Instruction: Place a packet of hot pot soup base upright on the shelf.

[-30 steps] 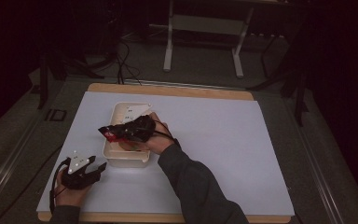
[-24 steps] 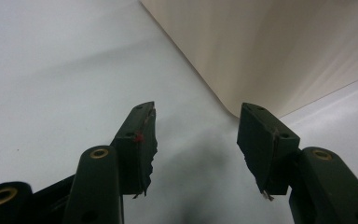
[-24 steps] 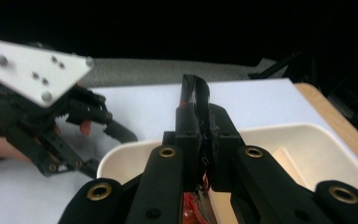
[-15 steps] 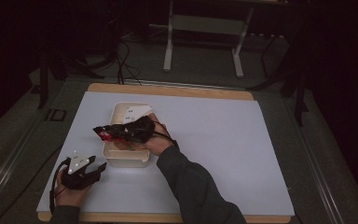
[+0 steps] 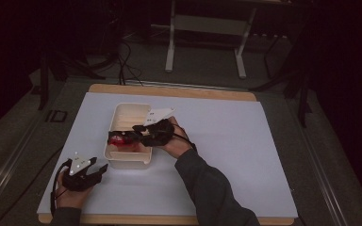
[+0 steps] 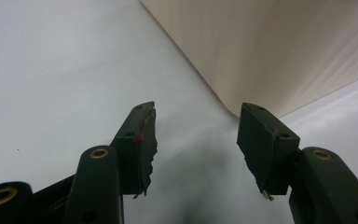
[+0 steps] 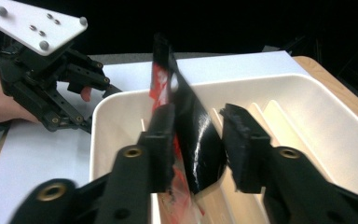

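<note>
From above we see our right gripper (image 5: pixel 122 137) over the cream ribbed plastic tub (image 5: pixel 128 162); its own view shows the glossy black-and-red packet (image 7: pixel 193 140) standing in that tub between jaws just opening, whether the pads touch it unclear; our left gripper (image 6: pixel 196 140) gapes empty beside the tub's wall, its base cut off.

packet's (image 7: pixel 191 140) lower end hidden behind jaw; bin (image 6: pixel 270 42) cut off by frame

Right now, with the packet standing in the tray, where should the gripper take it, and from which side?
Probably the packet's top edge, from above. It stands on edge against a slot wall of the tray, so only the upper part looks reachable, flat faces toward the pads.
</note>
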### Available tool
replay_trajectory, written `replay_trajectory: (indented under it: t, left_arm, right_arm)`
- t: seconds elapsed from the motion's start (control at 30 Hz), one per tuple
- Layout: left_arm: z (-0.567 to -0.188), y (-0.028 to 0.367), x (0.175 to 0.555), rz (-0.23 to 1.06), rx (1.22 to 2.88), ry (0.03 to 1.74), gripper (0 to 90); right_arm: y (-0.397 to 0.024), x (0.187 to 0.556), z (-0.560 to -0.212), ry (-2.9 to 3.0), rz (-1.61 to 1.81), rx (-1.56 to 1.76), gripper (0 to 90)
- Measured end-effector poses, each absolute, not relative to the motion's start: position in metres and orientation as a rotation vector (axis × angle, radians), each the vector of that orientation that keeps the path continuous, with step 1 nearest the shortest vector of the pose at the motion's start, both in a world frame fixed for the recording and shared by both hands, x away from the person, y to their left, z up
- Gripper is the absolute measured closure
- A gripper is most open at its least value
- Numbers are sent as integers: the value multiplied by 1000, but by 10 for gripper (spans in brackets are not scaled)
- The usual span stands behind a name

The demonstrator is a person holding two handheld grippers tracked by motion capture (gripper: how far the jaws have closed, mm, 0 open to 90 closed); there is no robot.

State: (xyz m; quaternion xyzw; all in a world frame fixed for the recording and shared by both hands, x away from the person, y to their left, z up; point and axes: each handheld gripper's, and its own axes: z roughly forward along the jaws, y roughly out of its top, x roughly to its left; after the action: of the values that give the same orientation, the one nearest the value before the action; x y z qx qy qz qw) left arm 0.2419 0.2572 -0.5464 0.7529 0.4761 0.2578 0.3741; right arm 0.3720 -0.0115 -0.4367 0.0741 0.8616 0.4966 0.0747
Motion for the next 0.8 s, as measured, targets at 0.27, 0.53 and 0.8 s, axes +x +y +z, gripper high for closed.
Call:
replay_trajectory:
  t: [0.27,0.53,0.8]
  left_arm:
    - [-546,258,242,658,1927,1220,469]
    - [-546,257,242,659,1926,1222,469]
    - [-546,257,242,657,1923,1232,470]
  right_arm:
    - [-28,374,-431,2539,1526,297,495]
    - [-54,378,-429,2510,1535,416,463]
    - [-73,383,-436,2514,1468,510,460]
